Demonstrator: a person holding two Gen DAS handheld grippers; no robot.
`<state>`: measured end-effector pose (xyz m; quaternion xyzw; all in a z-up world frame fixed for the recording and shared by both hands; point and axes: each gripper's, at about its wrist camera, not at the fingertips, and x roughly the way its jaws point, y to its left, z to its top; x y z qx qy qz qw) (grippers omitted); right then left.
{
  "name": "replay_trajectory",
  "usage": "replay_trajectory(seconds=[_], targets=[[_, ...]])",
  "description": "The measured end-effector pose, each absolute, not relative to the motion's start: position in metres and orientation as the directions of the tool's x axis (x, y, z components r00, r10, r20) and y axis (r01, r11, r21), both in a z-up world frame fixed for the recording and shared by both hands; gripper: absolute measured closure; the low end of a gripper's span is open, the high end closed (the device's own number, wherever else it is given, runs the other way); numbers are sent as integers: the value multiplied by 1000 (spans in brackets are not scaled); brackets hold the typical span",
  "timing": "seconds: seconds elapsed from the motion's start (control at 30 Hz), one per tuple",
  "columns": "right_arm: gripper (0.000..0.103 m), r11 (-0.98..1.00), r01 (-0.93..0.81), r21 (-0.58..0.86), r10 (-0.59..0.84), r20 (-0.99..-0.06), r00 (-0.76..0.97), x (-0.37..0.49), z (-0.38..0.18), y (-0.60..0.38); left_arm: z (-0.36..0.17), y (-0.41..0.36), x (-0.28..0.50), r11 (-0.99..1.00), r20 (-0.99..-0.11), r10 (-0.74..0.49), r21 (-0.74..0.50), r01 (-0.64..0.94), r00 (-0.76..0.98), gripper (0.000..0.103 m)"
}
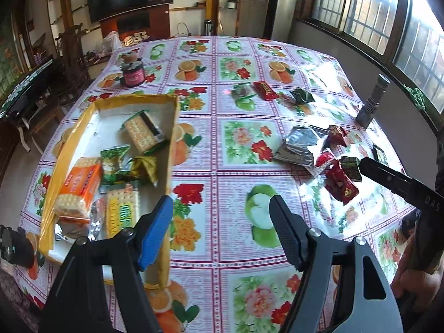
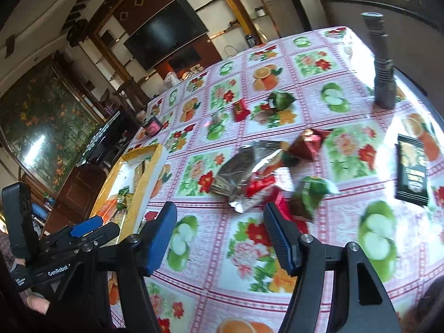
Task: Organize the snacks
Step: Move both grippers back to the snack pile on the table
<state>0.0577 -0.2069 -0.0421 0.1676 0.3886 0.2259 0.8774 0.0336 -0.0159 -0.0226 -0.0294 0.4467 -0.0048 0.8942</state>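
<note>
From the left wrist camera: the left gripper (image 1: 219,230) hovers with its jaws spread and nothing between them, just beside the near right wall of a yellow cardboard tray (image 1: 169,149). The tray sits on the bench (image 1: 216,149), which is covered in a fruit-and-flower cloth, and already holds cracker packs and green sweets. Well apart to the right lies a loose cluster — a silver foil pouch (image 1: 301,145), red wrapped candies (image 1: 342,187) and a dark sachet. The right gripper (image 1: 369,166) reaches toward that cluster.

From the right wrist camera, somewhat blurred: the right gripper (image 2: 220,236) is also spread and empty, hanging above the cloth just short of a green-wrapped candy (image 2: 310,194) and a red one beside the silver foil pouch (image 2: 244,172). A black sachet (image 2: 411,172) lies further right, a grey flashlight (image 2: 381,63) stands beyond.

The step in hand looks like collecting the next loose snack. The next move likely calls for lowering the right gripper around one small candy, closing gently, then carrying it to the tray.
</note>
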Motion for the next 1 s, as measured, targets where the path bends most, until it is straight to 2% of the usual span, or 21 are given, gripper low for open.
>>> replay_trajectory(seconds=[0.47,1.0], targets=[[38,871,-183,457,459,-620,636,44,-49,-256,-23,-59,53,994,-806,-104,-68,82,582,30],[37,887,-122,445,412,-645,644,46,-62,-283,-31,-92,83,990,-821,-104,-33,135,562,29]])
